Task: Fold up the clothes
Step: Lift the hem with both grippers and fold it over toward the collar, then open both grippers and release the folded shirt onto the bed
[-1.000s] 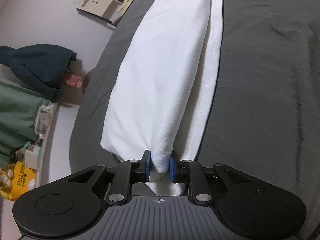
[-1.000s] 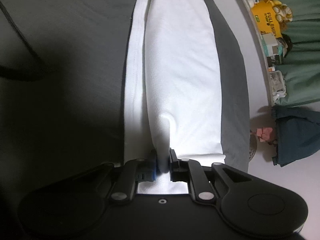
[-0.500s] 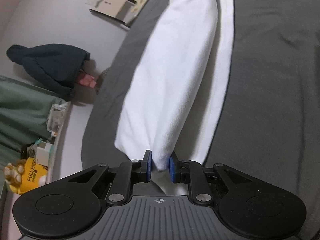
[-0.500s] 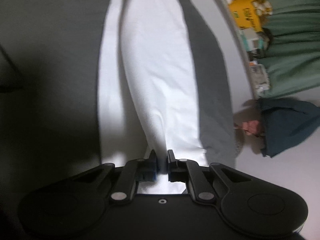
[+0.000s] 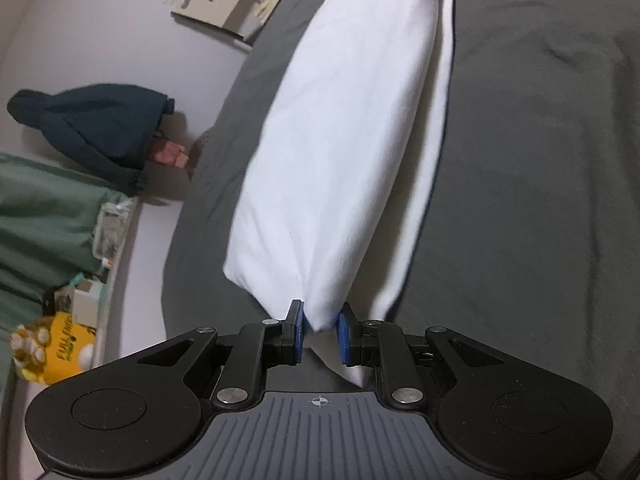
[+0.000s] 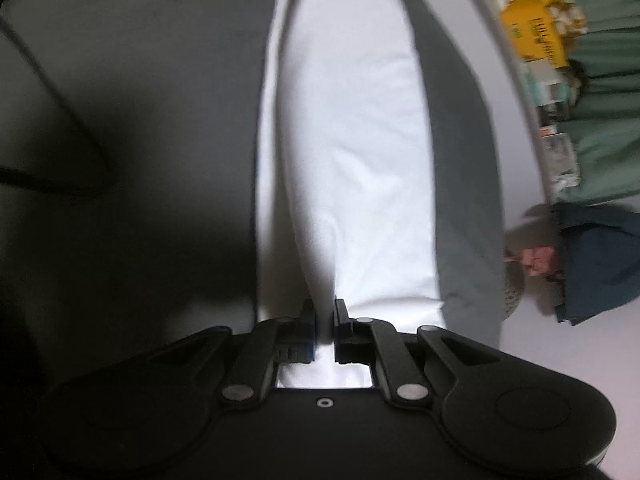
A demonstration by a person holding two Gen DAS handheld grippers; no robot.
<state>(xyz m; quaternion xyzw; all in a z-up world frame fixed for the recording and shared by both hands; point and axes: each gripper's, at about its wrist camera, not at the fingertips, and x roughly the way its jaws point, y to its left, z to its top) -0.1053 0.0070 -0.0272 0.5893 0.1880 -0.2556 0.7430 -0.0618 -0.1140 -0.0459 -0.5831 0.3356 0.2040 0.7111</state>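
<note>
A white garment (image 5: pixel 340 152) lies lengthwise on a dark grey bed cover (image 5: pixel 520 200), its upper layer lifted into a long fold over a flat lower layer. My left gripper (image 5: pixel 320 330) is shut on a bunched corner of that upper layer, the blue pads (image 5: pixel 297 334) pressing the cloth. In the right wrist view the same white garment (image 6: pixel 352 152) stretches away from me. My right gripper (image 6: pixel 324 324) is shut on the raised fold at its near end, and the lower layer lies flat beneath the fingers.
A dark blue garment (image 5: pixel 92 128) lies on the pale floor beside the bed. A shelf edge holds a yellow plush box (image 5: pixel 56 352) and small containers in front of green fabric (image 5: pixel 36 216). A cardboard piece (image 5: pixel 224 8) lies on the floor. A dark cable (image 6: pixel 48 184) crosses the bed cover.
Both grippers keep their hold on the white cloth. The fold has drawn tauter and narrower, and both views have shifted slightly over the bed.
</note>
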